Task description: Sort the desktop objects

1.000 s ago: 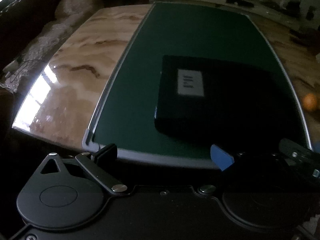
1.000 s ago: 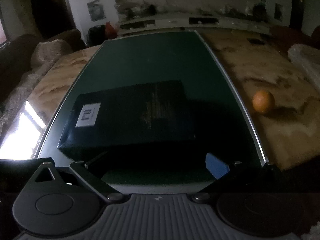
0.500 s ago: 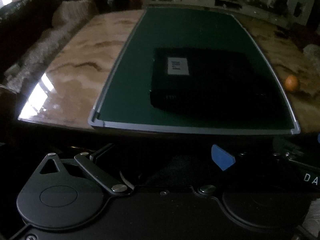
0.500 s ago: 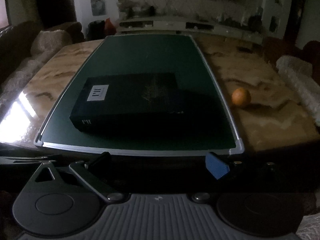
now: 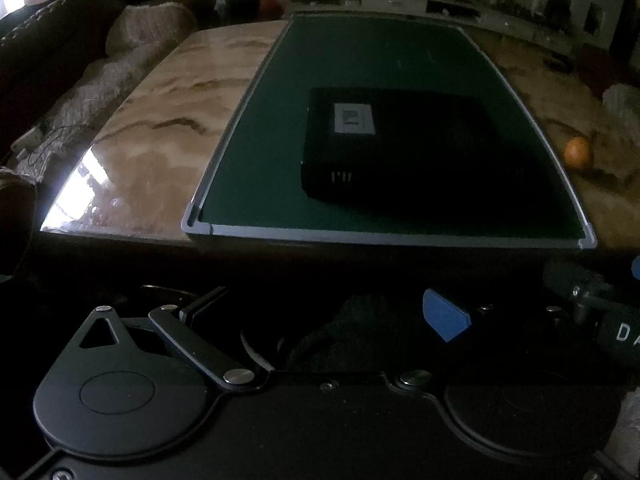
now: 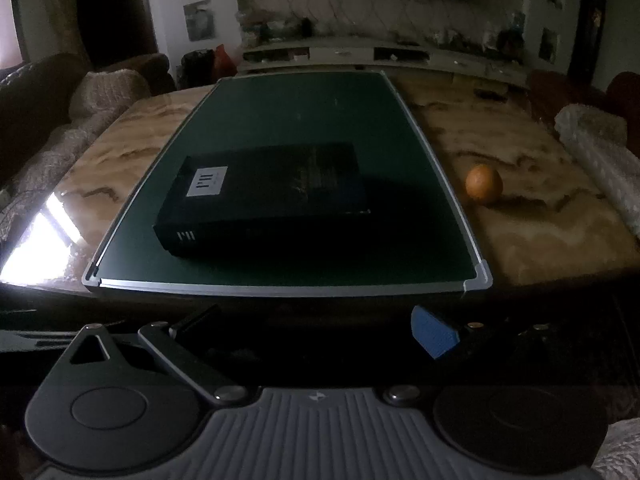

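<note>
A black box with a white label lies flat on a green board with a grey frame on the marble table. An orange sits on the table right of the board. My left gripper is open and empty, held off the table's near edge. My right gripper is open and empty too, also back from the near edge. The right gripper's body shows at the right edge of the left wrist view.
The marble table has a bright glare at its left corner. A roll of bubble wrap lies at the far right. A sofa with a blanket stands left of the table. A cluttered shelf runs along the back.
Both grippers have pulled back and up from over the board to beyond the table's near edge. The box stays on the board. Both stay open.
</note>
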`<control>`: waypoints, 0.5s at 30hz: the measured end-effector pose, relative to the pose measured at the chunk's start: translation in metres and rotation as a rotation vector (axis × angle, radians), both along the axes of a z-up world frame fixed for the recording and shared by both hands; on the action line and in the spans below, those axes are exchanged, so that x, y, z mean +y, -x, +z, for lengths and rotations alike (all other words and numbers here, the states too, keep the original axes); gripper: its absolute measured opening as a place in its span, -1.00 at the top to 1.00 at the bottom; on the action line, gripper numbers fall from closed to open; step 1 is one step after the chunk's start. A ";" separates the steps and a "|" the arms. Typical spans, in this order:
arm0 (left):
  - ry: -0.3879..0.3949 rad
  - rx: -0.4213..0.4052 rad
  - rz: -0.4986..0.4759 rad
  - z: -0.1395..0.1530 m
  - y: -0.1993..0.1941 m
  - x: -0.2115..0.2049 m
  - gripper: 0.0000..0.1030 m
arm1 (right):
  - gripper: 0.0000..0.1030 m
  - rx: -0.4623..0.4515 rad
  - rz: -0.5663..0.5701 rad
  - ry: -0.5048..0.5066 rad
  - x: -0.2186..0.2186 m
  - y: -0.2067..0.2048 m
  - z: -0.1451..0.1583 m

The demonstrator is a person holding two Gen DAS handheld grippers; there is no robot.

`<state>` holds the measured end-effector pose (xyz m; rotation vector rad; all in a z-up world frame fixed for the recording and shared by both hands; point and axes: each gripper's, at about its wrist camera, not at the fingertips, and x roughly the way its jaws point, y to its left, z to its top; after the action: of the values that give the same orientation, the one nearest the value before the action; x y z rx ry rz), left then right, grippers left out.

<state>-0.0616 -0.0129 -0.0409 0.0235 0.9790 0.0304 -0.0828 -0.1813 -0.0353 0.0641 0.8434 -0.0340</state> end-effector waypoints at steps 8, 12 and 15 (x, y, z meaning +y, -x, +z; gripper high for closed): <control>-0.013 -0.003 0.008 -0.003 -0.003 0.001 -1.00 | -1.00 0.000 0.007 -0.013 0.000 -0.006 -0.004; -0.018 -0.010 0.019 -0.002 -0.009 0.002 -1.00 | -1.00 0.001 0.011 -0.018 0.000 -0.014 -0.006; -0.020 -0.013 0.024 -0.002 -0.014 0.003 -1.00 | -1.00 0.001 0.009 -0.020 0.000 -0.020 -0.007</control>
<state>-0.0474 -0.0102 -0.0432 0.0299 0.9660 0.0625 -0.0623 -0.1814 -0.0421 0.0792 0.8448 -0.0173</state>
